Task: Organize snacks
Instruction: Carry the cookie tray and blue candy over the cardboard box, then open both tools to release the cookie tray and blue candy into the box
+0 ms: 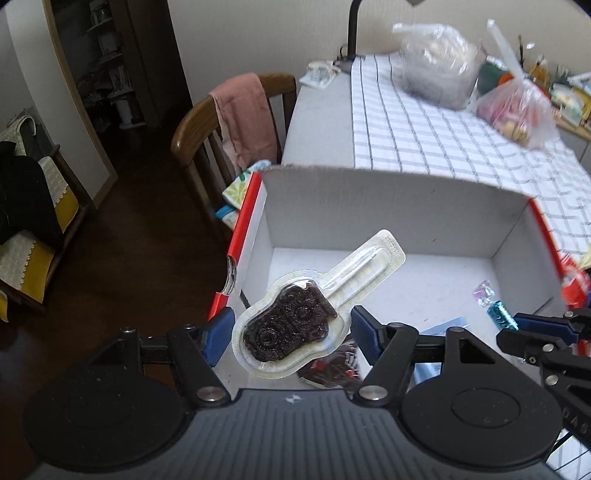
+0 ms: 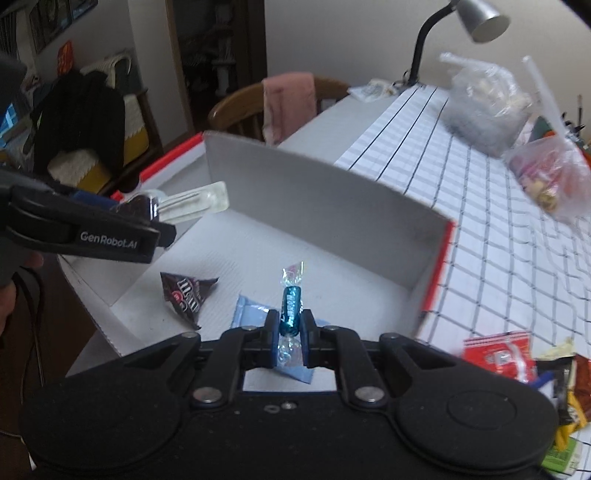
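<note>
A white cardboard box (image 1: 406,218) with red outer sides stands open on the table; it also shows in the right wrist view (image 2: 332,206). My left gripper (image 1: 288,332) is open, and a blister-packed dark lollipop (image 1: 291,325) sits between its blue pads, above the box's near left corner; I cannot tell whether the pads touch it. The lollipop's clear stick end (image 2: 199,201) shows in the right wrist view. My right gripper (image 2: 290,332) is shut on a teal foil-wrapped candy (image 2: 291,312) above the box floor; the candy shows in the left wrist view (image 1: 500,314).
Inside the box lie a brown M&M's packet (image 2: 186,291) and a light blue packet (image 2: 247,312). Loose snack packs (image 2: 498,354) lie right of the box on the checked tablecloth (image 1: 424,129). Two plastic bags (image 1: 439,62) and a desk lamp (image 2: 480,18) stand behind. A wooden chair (image 1: 229,122) stands at the left.
</note>
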The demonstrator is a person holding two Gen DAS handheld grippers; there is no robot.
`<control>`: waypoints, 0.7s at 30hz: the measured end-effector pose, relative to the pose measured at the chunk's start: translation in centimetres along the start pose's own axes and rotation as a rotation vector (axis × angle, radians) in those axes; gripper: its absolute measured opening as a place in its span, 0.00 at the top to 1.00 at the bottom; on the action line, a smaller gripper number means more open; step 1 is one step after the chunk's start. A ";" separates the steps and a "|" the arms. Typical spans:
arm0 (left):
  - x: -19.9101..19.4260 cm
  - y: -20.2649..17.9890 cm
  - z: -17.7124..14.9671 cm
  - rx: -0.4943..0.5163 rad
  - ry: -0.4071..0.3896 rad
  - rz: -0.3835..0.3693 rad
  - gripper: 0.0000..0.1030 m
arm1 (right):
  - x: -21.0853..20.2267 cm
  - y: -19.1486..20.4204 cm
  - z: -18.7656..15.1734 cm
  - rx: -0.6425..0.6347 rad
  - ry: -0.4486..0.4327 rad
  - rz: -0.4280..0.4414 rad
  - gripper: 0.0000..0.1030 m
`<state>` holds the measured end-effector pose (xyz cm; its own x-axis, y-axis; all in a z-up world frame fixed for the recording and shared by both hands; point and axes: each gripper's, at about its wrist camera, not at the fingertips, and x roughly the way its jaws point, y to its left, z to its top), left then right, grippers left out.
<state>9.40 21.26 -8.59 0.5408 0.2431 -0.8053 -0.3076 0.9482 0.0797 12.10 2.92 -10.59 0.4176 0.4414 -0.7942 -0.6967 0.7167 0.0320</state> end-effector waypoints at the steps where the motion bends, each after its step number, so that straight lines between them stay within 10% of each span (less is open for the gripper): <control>1: 0.2 -0.1 0.1 0.013 0.003 0.002 0.33 | 0.6 0.1 0.0 0.004 0.014 0.006 0.90; 21: 3.9 -3.3 -0.7 0.204 0.155 0.030 0.33 | 4.9 1.5 0.2 -0.057 0.152 0.041 0.89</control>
<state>11.98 18.96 -12.34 0.4022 0.2524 -0.8801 -0.1493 0.9665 0.2089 13.22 6.30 -14.28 0.2977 0.3796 -0.8759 -0.7451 0.6660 0.0354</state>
